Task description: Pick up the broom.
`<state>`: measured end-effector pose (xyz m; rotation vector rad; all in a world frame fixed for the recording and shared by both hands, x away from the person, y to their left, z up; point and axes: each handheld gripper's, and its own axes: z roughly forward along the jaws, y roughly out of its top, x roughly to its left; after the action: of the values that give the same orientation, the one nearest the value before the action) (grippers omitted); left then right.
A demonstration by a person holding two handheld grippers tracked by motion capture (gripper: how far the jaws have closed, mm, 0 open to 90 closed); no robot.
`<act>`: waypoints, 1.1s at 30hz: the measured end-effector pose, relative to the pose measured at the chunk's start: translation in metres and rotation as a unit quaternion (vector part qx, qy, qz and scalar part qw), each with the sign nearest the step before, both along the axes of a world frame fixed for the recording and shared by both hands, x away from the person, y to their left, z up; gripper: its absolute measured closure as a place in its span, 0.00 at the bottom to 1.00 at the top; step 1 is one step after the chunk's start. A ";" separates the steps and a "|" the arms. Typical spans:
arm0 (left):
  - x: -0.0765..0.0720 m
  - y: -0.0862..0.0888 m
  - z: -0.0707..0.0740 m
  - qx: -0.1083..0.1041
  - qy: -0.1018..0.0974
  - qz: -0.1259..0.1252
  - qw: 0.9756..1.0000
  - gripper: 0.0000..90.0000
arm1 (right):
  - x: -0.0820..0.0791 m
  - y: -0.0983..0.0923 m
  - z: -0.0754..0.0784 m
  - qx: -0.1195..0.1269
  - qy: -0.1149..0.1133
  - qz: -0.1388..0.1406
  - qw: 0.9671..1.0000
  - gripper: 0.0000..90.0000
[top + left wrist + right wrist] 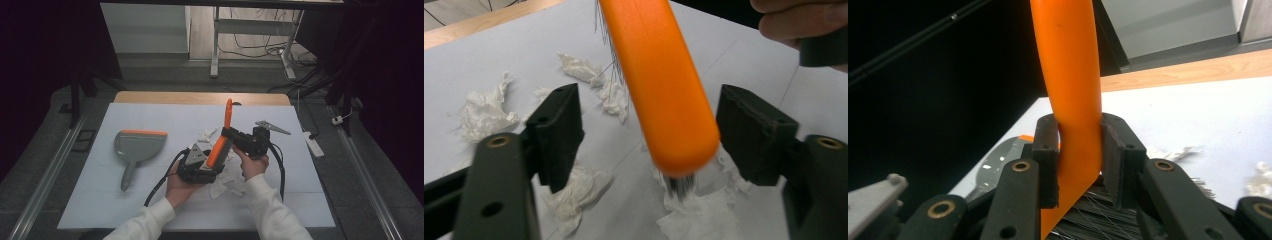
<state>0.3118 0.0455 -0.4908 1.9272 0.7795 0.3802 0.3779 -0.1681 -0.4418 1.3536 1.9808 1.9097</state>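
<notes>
An orange hand brush (220, 144) with dark bristles stands tilted over the white mat, handle pointing up and away. My right gripper (228, 134) is shut on its handle; in the right gripper view both pads (1047, 160) press the orange handle (1073, 90). My left gripper (214, 164) stands open around the brush's lower end. In the left gripper view the orange back (664, 95) hangs between the two jaws with a gap on each side, bristles (680, 184) just over crumpled white paper (696, 217).
A grey dustpan (139, 145) with an orange lip lies on the mat's (100, 200) left half, handle toward me. Several crumpled paper scraps (228, 181) lie around the brush. A white power strip (314, 145) sits off the right edge.
</notes>
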 end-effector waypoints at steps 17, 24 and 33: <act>0.010 0.016 -0.002 -0.019 0.012 0.003 1.000 0.78 | -0.002 0.003 -0.005 0.022 0.010 -0.002 1.000 0.78; 0.010 0.029 0.004 -0.011 0.011 -0.002 1.000 0.79 | -0.002 0.006 -0.004 0.024 0.009 0.013 1.000 0.77; 0.010 0.047 0.009 -0.010 0.010 -0.009 1.000 0.88 | -0.002 0.013 -0.002 0.014 -0.003 0.033 0.999 0.74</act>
<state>0.3217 0.0922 -0.4817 1.9200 0.7759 0.3407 0.3762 -0.1555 -0.4440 1.3025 2.0282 1.9751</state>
